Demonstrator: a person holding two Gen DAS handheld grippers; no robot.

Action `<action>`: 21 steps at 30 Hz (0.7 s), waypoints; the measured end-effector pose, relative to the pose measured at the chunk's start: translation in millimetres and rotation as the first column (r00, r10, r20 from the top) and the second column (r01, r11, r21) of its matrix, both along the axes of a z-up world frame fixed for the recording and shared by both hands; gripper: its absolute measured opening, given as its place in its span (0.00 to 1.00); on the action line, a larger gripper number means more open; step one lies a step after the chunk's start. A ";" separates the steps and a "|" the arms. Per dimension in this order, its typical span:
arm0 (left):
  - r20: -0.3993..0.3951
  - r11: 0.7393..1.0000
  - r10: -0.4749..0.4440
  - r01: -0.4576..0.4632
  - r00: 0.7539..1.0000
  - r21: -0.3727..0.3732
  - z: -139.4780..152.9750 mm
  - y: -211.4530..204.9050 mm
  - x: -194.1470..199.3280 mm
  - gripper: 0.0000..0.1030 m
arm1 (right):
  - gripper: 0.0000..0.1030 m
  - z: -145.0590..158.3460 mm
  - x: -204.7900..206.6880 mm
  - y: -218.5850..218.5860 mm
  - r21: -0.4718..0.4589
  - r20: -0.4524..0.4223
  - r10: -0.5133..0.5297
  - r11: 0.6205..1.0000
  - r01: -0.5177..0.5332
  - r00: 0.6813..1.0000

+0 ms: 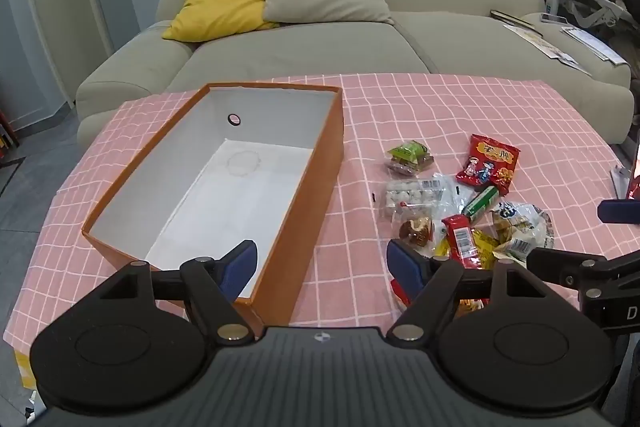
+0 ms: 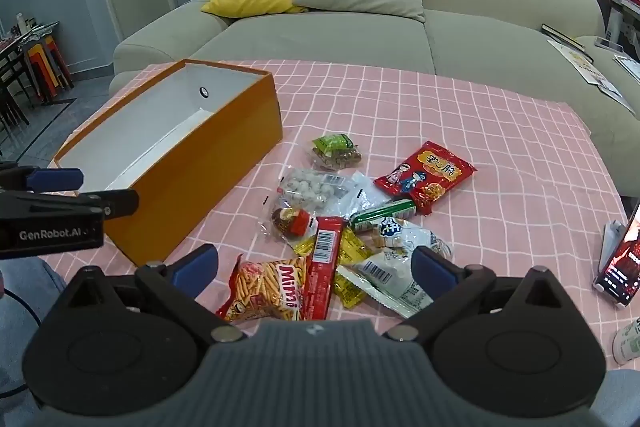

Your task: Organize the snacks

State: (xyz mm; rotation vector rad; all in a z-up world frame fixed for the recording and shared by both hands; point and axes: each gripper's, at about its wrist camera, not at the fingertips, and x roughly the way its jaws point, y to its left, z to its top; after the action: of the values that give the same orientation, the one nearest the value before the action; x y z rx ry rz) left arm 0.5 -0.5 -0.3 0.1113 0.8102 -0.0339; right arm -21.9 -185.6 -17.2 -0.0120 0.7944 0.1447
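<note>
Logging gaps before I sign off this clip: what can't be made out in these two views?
- Left wrist view: the Mimi snack bag is almost wholly hidden behind the left hand-held gripper.
- Right wrist view: the orange box floor is mostly hidden by its near wall.
- Right wrist view: the phone is cut by the edge.
- Both views: small print on wrappers is unreadable.

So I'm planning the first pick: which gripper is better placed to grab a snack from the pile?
Probably the right gripper: it is open with the Mimi bag and red bar between its fingers. The left gripper, also open, sits by the orange box.
</note>
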 end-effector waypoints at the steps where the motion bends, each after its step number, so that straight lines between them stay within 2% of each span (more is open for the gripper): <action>1: 0.001 1.000 0.003 -0.003 1.000 0.003 0.1 -0.1 0.3 0.84 | 0.96 -0.2 -0.3 -0.3 -0.002 0.006 -0.001 1.000 0.001 1.000; 9: -0.002 1.000 0.017 -0.017 1.000 -0.004 -16.2 -10.4 -7.9 0.80 | 0.96 -0.6 2.2 1.6 0.005 -0.009 -0.013 1.000 0.013 1.000; 12: -0.043 0.999 0.014 -0.016 0.999 -0.036 -10.6 -0.6 0.9 0.80 | 0.96 0.6 2.6 3.5 0.012 -0.008 -0.010 1.000 0.010 1.000; 21: -0.048 1.000 0.000 -0.001 0.999 -0.024 -10.5 -4.8 -0.5 0.80 | 0.96 -1.4 1.8 1.6 0.008 -0.013 0.002 1.000 -0.002 1.000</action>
State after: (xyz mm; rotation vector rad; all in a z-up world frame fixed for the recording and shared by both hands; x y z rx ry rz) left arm -0.1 -5.3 -10.8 0.0875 0.8574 -0.0458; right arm -20.1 -184.0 -18.5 -0.0045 0.8072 0.1501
